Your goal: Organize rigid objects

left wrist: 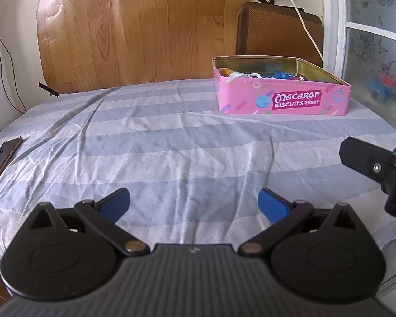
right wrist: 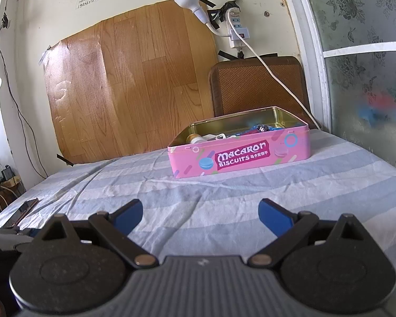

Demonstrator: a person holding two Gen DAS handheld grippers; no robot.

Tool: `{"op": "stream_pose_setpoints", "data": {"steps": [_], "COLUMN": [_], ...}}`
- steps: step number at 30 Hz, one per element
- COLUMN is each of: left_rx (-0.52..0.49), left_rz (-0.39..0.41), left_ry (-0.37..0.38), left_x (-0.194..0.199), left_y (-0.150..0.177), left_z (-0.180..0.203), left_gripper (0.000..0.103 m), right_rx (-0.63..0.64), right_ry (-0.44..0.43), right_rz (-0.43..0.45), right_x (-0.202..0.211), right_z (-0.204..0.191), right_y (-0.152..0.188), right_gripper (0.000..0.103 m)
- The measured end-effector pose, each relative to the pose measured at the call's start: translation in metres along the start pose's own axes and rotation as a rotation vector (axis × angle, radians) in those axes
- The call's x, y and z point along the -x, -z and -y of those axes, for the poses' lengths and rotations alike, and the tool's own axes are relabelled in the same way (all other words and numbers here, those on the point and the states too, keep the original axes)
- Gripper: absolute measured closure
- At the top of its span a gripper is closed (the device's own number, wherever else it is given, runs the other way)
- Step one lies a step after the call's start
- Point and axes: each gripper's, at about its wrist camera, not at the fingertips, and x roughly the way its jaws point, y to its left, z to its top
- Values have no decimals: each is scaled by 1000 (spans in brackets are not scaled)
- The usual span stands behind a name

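An open pink "Macaron Biscuits" tin [left wrist: 282,100] stands on the striped sheet at the far right; it also shows in the right wrist view [right wrist: 240,158]. Several small items lie inside it, among them a blue piece [left wrist: 281,74] and a white one [right wrist: 219,136]. My left gripper [left wrist: 194,203] is open and empty, low over the sheet, well short of the tin. My right gripper [right wrist: 200,212] is open and empty too, in front of the tin. Part of the right gripper [left wrist: 377,169] shows at the right edge of the left wrist view.
A phone [left wrist: 2,158] lies on the sheet at the far left, also in the right wrist view [right wrist: 26,207]. A wood-grain panel [right wrist: 129,92] and a brown woven board [right wrist: 256,84] lean on the wall behind. A white cable [right wrist: 277,79] hangs from a power strip [right wrist: 237,29].
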Motion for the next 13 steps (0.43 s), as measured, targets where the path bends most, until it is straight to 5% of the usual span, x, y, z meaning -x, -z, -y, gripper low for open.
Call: {"op": "stream_pose_setpoints", "data": {"steps": [13], "left_rx": [11], "left_rz": [1], "left_ry": [44], "left_x": [1], "left_y": [1], "left_z": [1], "left_gripper": [0], "right_rx": [7], "right_ry": [-11], "right_rz": [2], "right_x": [-1], "right_z": [7], "right_y": [-2], "right_gripper": [5]}}
